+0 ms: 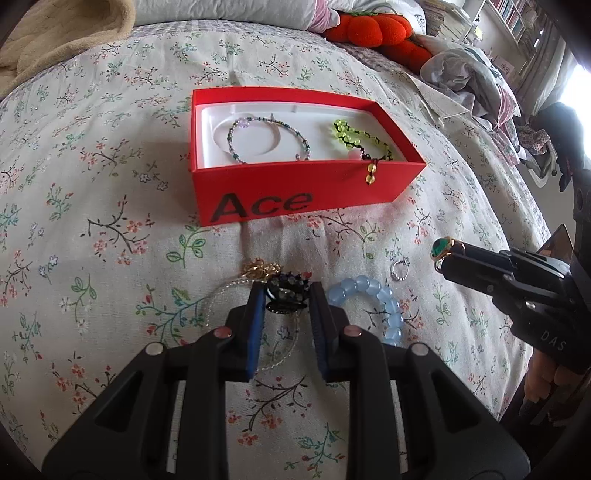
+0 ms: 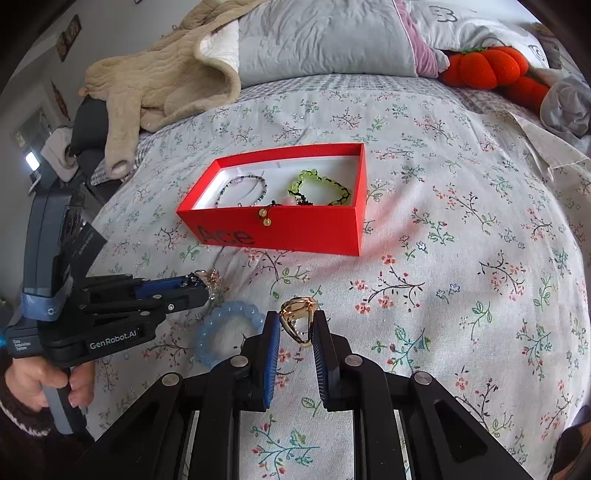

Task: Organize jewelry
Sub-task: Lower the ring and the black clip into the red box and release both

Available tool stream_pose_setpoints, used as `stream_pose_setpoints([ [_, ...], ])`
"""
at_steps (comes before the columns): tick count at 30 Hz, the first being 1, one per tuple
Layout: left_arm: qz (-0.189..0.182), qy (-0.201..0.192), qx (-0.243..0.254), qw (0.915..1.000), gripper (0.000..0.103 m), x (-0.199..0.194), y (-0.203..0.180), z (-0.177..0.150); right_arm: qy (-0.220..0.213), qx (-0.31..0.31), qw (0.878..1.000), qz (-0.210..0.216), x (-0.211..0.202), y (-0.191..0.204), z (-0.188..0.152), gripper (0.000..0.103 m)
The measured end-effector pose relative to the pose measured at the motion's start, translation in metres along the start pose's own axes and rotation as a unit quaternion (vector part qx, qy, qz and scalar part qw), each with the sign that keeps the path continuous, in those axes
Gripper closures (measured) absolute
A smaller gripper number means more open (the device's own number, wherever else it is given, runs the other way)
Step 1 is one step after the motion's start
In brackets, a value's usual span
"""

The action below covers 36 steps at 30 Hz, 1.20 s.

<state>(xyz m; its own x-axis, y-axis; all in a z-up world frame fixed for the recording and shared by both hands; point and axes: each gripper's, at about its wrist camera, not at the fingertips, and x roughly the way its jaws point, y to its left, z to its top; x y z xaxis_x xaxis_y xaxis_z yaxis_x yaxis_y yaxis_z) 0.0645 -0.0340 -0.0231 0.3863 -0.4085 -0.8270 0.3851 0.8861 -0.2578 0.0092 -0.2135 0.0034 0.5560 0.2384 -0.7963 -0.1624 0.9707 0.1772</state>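
Observation:
A red "Ace" box sits on the floral bedspread, holding a thin beaded bracelet and a yellow-green bead bracelet whose tail hangs over the front wall. My left gripper is shut on a dark jewelled piece, just above the bed. My right gripper is shut on a gold ring with a green stone. A light-blue bead bracelet, a clear bead bracelet, a gold charm and a small silver ring lie on the bed.
Pillows, a beige blanket and orange plush pumpkins lie at the bed's far end. Crumpled clothes lie at the far right. A hand holds the left gripper.

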Motion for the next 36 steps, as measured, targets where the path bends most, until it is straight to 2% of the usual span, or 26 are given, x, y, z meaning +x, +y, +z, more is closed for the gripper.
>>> stream_pose_setpoints([
  [5, -0.013, -0.029, -0.006, 0.9995, 0.077, -0.021, -0.003, 0.009, -0.011, 0.014, 1.0, 0.007, -0.003, 0.0, 0.011, 0.085],
  [10, -0.003, -0.063, -0.007, 0.998, 0.077, -0.036, -0.006, 0.021, -0.028, 0.024, 0.999, 0.012, -0.006, 0.001, 0.026, 0.085],
  [20, 0.011, -0.101, -0.016, 0.9947, 0.077, -0.026, -0.002, 0.046, -0.05, 0.04, 0.998, 0.009, 0.007, -0.01, 0.056, 0.085],
  [25, 0.018, -0.105, -0.033, 0.9937, 0.077, -0.011, 0.008, 0.056, -0.06, 0.046, 0.997, 0.018, 0.017, -0.02, 0.072, 0.085],
  [36, 0.04, -0.091, -0.031, 0.9945, 0.077, 0.011, 0.013, 0.064, -0.042, 0.028, 0.999, 0.013, 0.039, -0.027, 0.078, 0.085],
])
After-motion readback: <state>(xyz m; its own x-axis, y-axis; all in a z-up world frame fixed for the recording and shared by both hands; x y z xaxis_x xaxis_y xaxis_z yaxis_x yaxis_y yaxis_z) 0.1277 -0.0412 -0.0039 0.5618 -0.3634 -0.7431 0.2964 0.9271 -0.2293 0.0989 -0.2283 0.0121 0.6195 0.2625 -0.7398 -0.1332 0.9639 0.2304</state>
